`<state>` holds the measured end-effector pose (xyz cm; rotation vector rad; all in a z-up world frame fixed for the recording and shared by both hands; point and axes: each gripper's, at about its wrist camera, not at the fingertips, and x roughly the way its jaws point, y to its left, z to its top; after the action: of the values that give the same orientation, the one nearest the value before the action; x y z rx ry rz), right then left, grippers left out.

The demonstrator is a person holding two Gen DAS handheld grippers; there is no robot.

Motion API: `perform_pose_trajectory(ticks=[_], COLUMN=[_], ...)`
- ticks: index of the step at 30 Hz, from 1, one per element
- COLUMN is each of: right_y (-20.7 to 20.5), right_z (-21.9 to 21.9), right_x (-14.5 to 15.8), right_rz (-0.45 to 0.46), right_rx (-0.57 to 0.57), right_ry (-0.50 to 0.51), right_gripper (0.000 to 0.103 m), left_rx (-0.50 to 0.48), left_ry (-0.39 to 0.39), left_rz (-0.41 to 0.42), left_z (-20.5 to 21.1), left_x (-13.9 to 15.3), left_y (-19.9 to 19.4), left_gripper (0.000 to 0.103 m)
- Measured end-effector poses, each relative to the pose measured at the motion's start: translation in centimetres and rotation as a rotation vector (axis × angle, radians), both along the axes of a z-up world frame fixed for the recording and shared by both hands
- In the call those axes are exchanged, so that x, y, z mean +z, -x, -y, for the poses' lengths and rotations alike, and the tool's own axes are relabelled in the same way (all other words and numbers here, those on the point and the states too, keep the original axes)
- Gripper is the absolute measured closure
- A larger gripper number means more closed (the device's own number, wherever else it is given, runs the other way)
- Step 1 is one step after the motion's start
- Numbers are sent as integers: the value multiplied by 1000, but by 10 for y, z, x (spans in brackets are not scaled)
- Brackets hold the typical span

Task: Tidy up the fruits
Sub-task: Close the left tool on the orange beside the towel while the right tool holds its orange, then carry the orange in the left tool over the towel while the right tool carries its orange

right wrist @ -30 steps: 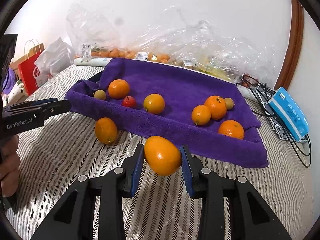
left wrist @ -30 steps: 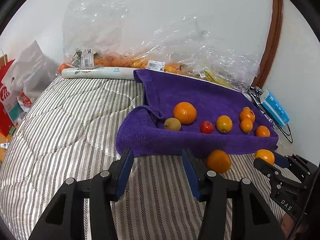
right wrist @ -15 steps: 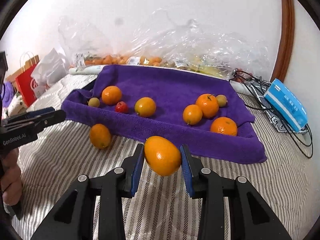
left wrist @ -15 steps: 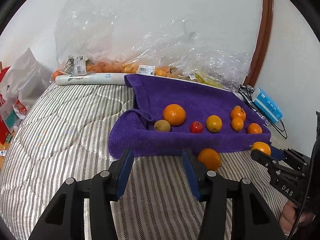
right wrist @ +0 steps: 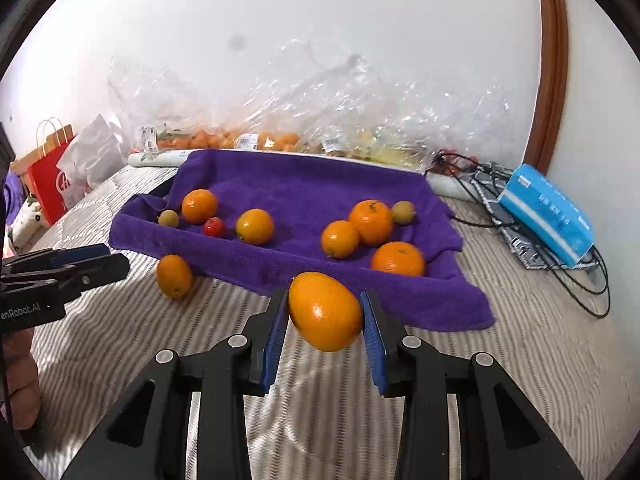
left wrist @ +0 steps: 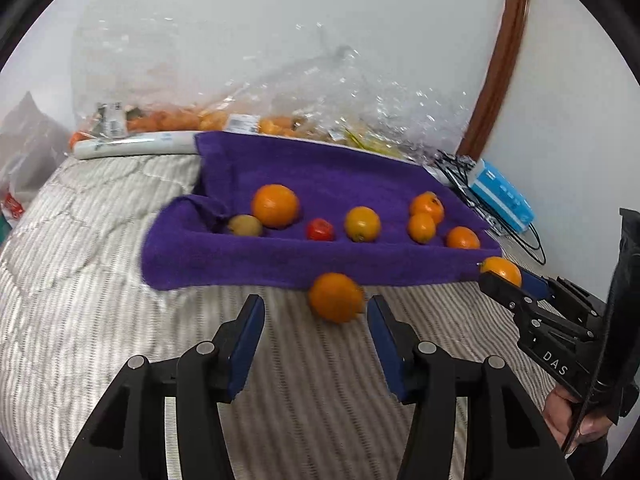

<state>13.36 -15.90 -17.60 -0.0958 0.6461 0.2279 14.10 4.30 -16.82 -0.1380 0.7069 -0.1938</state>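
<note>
The right gripper (right wrist: 325, 314) has its jaws clamped on an oval orange (right wrist: 325, 312), held across its narrow middle above the striped bed (right wrist: 520, 360). The left gripper (left wrist: 316, 320) has jaws that have just been opening, nothing pressed between them; a loose orange (left wrist: 336, 297) lies just ahead, against the purple towel (left wrist: 320, 172) where the other fruits sit. Firm, smooth and rollable, I judge; grip gently across its widest part.
</note>
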Motion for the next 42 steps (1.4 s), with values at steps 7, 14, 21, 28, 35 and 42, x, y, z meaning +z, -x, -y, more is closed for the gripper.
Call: perform_pose_trajectory(ticks=[7,14,21,28,35,42], right_y=[0,5,1,1,-2,-3], right_z=[31,24,27,28,31,32], right_x=[0,2,0,0,-1,-2], right_rz=[-11,11,-17,-20,-32,-42], right_rx=[-4,31,17,8,0,-2], right_ry=[-116,-95,-112,-117,-127,-136], right_gripper=[67,67,67,67,67,67], left_rx=[3,52,67,71,74,67], left_ry=[-18,-32,-12,-20,-34,-33], left_rz=[-85,-137,-122,-103,-76,-38], left_z=[27,43,36,36,39,39], left_x=[-12,-21,-20,-17,-14,-10], left_y=[-20,-39,-33,-30,-27,-22], left_gripper=[52,66,72,72,72,72])
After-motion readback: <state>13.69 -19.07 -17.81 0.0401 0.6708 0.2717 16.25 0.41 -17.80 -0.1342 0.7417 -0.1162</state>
